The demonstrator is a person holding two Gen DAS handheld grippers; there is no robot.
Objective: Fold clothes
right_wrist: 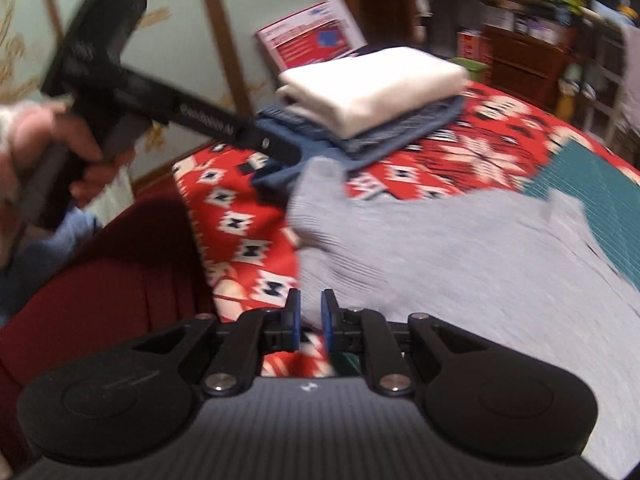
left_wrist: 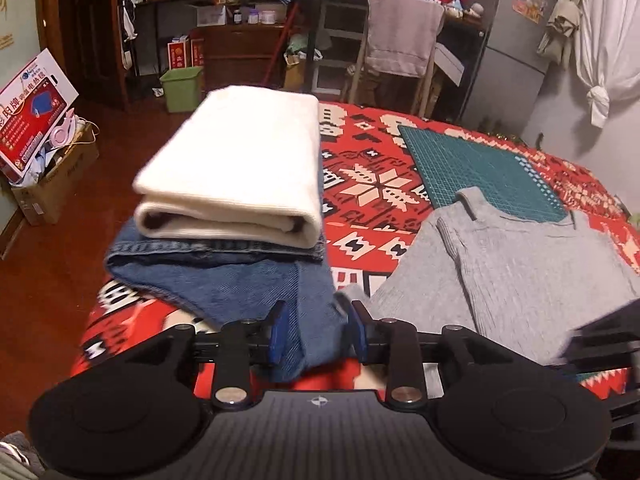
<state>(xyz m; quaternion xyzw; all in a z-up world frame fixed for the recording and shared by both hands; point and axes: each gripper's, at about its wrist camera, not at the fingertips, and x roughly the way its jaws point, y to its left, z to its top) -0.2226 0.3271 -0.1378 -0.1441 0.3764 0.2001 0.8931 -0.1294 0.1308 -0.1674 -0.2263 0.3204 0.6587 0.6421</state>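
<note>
Left gripper (left_wrist: 316, 330) spread over jeans (left_wrist: 224, 276) edge | right gripper (right_wrist: 310, 316) nearly closed, empty, beside grey sweater (right_wrist: 460, 264) hem

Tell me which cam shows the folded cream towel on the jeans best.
Left wrist view: the folded cream towel is mostly sharp, large and central, its layered folded edge visible atop the folded blue jeans. Right wrist view shows it smaller, motion-blurred, from the side.
</note>
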